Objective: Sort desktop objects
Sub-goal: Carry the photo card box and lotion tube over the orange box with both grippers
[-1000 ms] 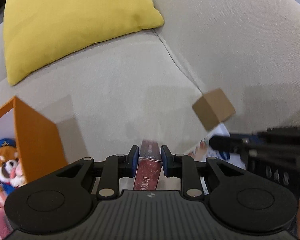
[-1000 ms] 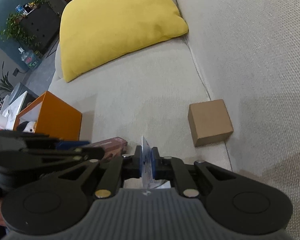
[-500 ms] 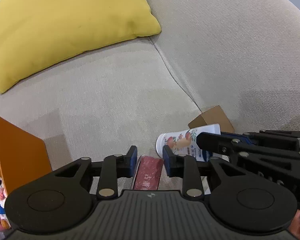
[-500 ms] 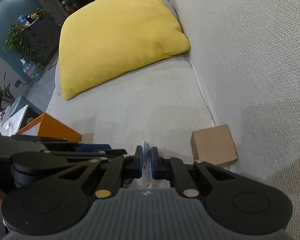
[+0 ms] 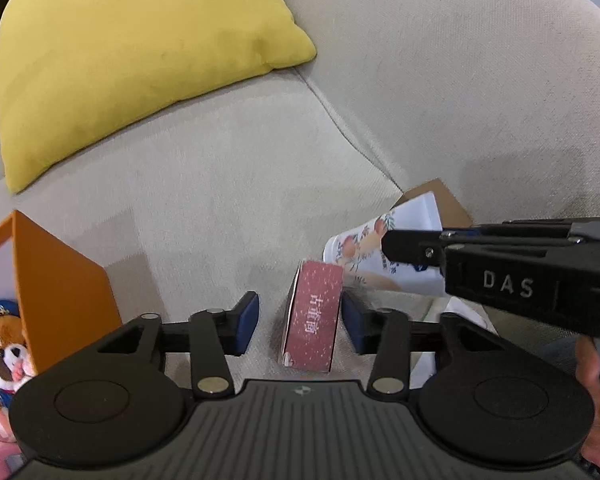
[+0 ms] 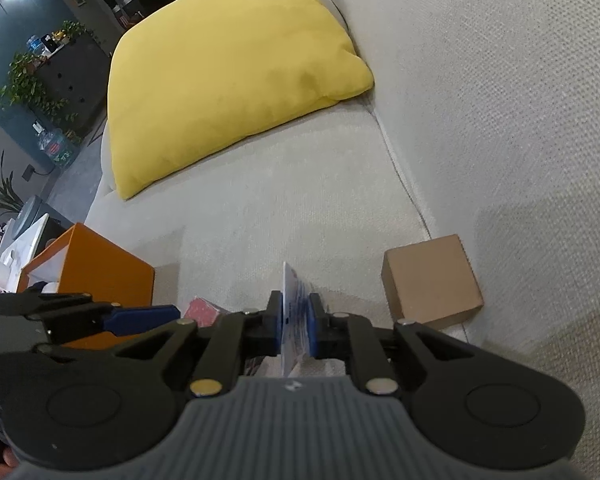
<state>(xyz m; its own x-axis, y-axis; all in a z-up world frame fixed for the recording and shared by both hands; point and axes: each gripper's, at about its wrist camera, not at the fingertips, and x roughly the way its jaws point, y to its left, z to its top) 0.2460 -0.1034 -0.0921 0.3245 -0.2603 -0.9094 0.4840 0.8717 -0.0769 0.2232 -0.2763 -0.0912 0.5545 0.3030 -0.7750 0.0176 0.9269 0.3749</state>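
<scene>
My left gripper (image 5: 299,320) is open. A dark red box (image 5: 314,318) with white characters lies on the sofa seat between its blue pads, against the right pad and clear of the left one. My right gripper (image 6: 296,326) is shut on a white tube with a peach print (image 5: 384,254), squeezed flat between its pads (image 6: 294,312). In the left wrist view the right gripper (image 5: 388,242) holds the tube just right of the red box. A brown cardboard cube (image 6: 432,282) sits by the sofa back.
An orange bin (image 5: 60,280) stands at the left with a plush fox toy (image 5: 2,350) inside; it also shows in the right wrist view (image 6: 96,274). A yellow cushion (image 5: 140,52) lies at the back of the beige sofa seat (image 5: 220,184).
My left gripper has opened and let go of the red box, which now lies on the seat. My right gripper stays shut on the tube and has moved in beside the box.
</scene>
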